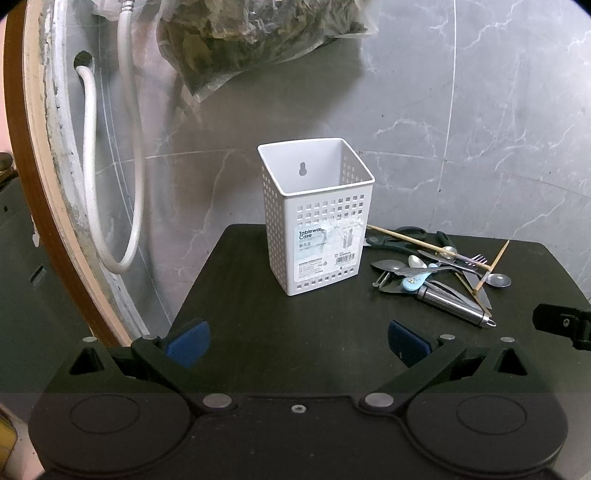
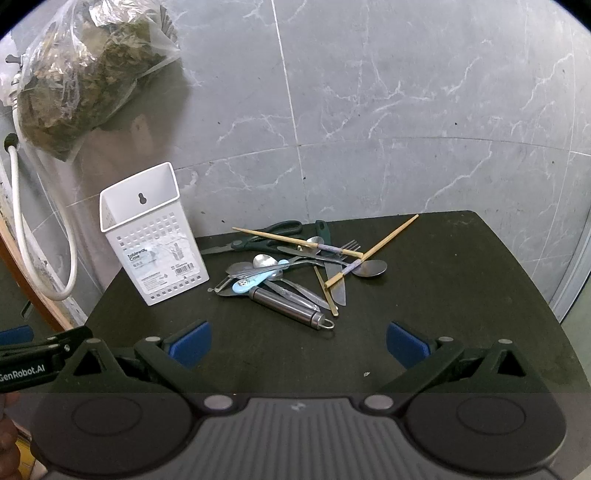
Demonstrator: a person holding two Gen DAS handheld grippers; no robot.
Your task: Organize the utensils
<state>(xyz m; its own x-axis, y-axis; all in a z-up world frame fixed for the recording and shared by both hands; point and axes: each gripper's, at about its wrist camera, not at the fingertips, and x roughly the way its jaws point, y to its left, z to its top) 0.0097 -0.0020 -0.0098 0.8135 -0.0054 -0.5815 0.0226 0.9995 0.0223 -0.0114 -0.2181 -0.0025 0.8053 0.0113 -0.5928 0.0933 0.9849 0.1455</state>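
A white perforated tableware case (image 1: 317, 218) (image 2: 153, 236) stands upright and empty on the dark table (image 1: 295, 332) (image 2: 461, 295). To its right lies a pile of utensils (image 1: 432, 271) (image 2: 291, 269): spoons, a fork, knives, wooden chopsticks (image 2: 373, 251), black-handled scissors (image 2: 273, 232) and a steel-handled peeler (image 1: 454, 302) (image 2: 291, 304). My left gripper (image 1: 299, 343) is open, in front of the case, holding nothing. My right gripper (image 2: 299, 343) is open, in front of the pile, holding nothing.
A grey marble-tiled wall (image 2: 406, 110) backs the table. A clear plastic bag of dark dried leaves (image 1: 258, 33) (image 2: 85, 77) hangs on it above the case. White hoses (image 1: 110, 184) loop down at the left beside a wooden frame (image 1: 33, 184).
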